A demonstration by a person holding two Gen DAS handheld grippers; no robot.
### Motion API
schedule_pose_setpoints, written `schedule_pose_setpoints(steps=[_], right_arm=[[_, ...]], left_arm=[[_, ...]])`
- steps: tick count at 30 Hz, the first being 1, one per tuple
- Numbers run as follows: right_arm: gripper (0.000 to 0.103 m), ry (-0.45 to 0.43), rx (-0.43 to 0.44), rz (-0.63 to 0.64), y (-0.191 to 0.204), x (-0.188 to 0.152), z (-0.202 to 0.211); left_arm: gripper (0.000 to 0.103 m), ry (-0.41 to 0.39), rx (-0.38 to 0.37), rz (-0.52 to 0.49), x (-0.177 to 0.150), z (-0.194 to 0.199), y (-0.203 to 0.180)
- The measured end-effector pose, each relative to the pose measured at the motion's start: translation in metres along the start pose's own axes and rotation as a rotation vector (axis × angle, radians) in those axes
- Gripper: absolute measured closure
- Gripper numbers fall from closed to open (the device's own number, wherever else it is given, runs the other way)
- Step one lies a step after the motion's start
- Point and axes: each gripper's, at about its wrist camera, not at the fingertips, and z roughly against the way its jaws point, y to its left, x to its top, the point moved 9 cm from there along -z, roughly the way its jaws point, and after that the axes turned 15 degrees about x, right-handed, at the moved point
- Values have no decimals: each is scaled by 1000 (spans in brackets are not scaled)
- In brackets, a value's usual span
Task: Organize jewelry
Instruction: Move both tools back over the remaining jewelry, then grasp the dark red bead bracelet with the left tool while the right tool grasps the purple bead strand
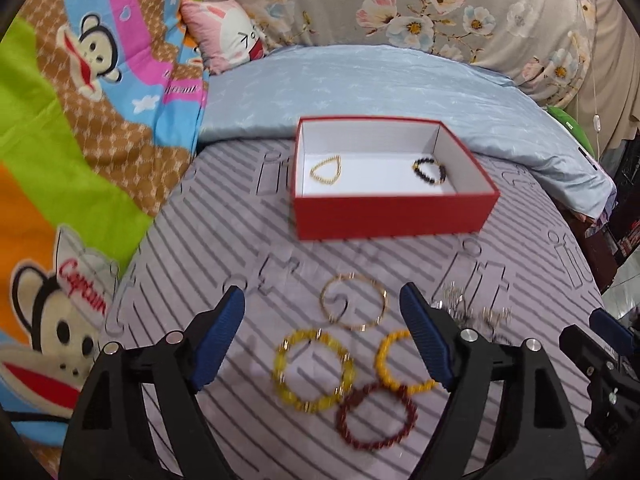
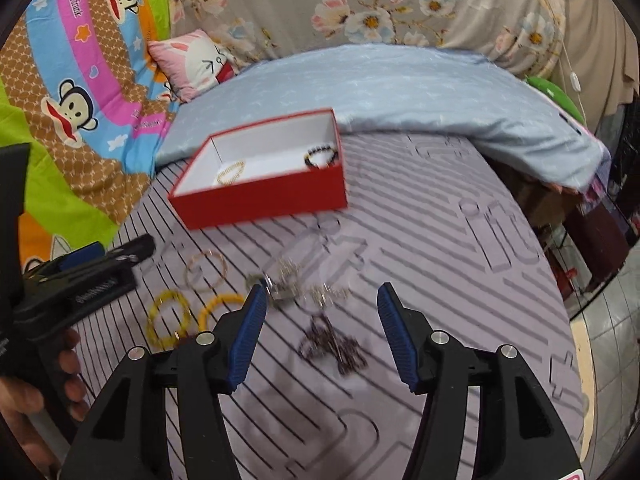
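Two bracelets, one of gold beads and one of black beads, are already laid in the open red cardboard box on the striped bedsheet. Left outside, near the box: a thin gold bangle, two yellow beaded bracelets, a dark red one, and tangled chains. Left gripper and right gripper are both spread, nothing grasped.
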Motion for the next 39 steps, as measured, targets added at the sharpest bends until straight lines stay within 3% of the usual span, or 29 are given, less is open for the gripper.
schedule_pose_setpoints(steps=[9, 15, 21, 23, 28, 33, 35, 39], right_arm=[[46, 91, -10, -32, -18, -60, -9], [46, 106, -16, -10, -13, -73, -13], [46, 103, -17, -8, -14, -72, -14], [46, 104, -19, -10, -15, -72, -15], [46, 112, -20, -10, -17, -71, -21], [46, 112, -21, 1, -18, -65, -30], [46, 112, -20, 2, -18, -60, -35], [48, 102, -27, 25, -17, -51, -43]], left_arm=[[27, 56, 2, -2, -69, -3, 19], [27, 97, -30, -20, -96, -8, 9], [30, 112, -44, -21, -102, -17, -4], [38, 122, -59, -19, -102, -21, -8], [45, 100, -35, -42, -101, -24, -15], [74, 83, -38, -68, -98, -22, -18], [94, 92, -66, -66, -97, -22, -19], [95, 130, -119, -39, -96, -22, -18]])
